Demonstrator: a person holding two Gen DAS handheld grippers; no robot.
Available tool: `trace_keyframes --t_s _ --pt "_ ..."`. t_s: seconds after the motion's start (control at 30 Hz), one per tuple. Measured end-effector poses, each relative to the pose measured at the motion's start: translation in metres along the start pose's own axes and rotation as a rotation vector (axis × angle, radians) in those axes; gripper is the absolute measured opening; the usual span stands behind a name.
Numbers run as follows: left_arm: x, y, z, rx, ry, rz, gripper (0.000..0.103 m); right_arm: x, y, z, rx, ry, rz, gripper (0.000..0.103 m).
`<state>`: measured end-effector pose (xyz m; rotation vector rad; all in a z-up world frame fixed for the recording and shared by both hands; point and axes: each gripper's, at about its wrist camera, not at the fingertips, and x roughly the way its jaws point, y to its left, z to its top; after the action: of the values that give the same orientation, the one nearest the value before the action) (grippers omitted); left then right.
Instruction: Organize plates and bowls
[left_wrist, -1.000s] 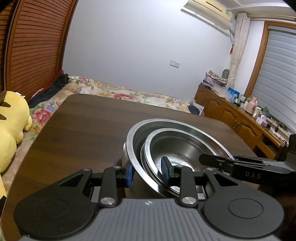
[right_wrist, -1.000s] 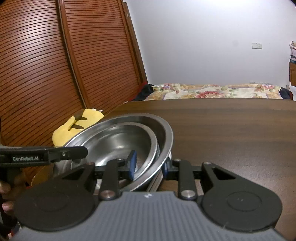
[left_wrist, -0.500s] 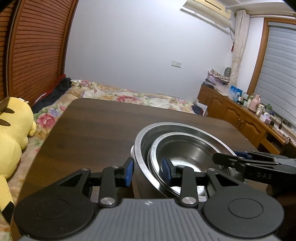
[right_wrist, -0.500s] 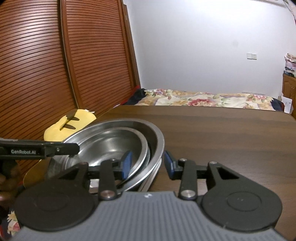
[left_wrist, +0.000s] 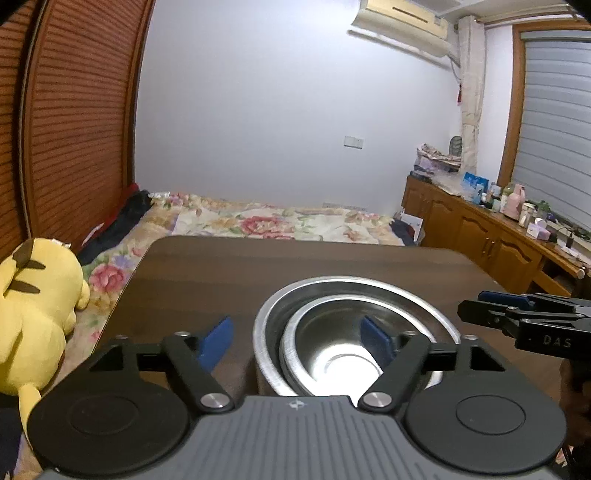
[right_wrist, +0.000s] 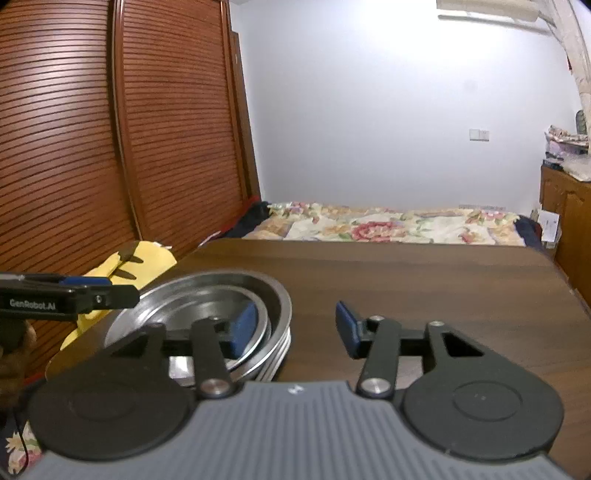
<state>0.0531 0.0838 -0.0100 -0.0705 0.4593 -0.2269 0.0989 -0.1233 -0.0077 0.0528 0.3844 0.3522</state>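
A large steel bowl (left_wrist: 351, 286) with a smaller steel bowl (left_wrist: 332, 354) nested inside rests on the dark wooden table (left_wrist: 221, 273). My left gripper (left_wrist: 297, 339) is open and straddles the stack's left rim, one blue pad outside and one over the inner bowl, gripping nothing. My right gripper (right_wrist: 295, 328) is also open, straddling the right rim of the large bowl (right_wrist: 273, 291). More stacked rims show under that bowl in the right wrist view. Each gripper appears in the other's view: right gripper (left_wrist: 517, 321), left gripper (right_wrist: 74, 299).
A yellow plush toy (left_wrist: 33, 314) lies off the table's left edge, on a floral bed (left_wrist: 277, 221) that runs behind the table. Wooden cabinets (left_wrist: 498, 240) with clutter stand at the right, slatted wardrobe doors (right_wrist: 110, 147) at the left. Bare table (right_wrist: 443, 288) stretches beyond the bowls.
Both grippers were shut on the bowl stack's rims and have now opened wide, letting go. The stack has come down and sits level on the table.
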Motion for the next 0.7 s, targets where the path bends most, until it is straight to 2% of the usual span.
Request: trace_keyframes --t_s 0.1,0.2,0.27,0.37,0.7 --pt "-0.007 -0.007 0.003 0.015 -0.02 -0.004 0.094 -0.008 0.0 0.003 -0.006 -0.021 -0.019 0.064" --pt "-0.013 -0.015 0.008 0.02 -0.043 -0.008 0.101 -0.015 -0.002 0.007 -0.01 -0.042 -0.038 0.082" --pt "-0.017 -0.02 0.01 0.028 -0.055 -0.007 0.103 -0.021 -0.002 0.008 -0.012 -0.063 -0.047 0.094" --pt "-0.021 -0.029 0.013 0.041 -0.065 -0.003 0.103 -0.027 -0.005 0.01 -0.013 -0.08 -0.066 0.102" --pt "-0.024 -0.054 0.016 0.079 -0.059 0.052 0.103 -0.043 -0.009 0.007 -0.01 -0.074 -0.143 0.103"
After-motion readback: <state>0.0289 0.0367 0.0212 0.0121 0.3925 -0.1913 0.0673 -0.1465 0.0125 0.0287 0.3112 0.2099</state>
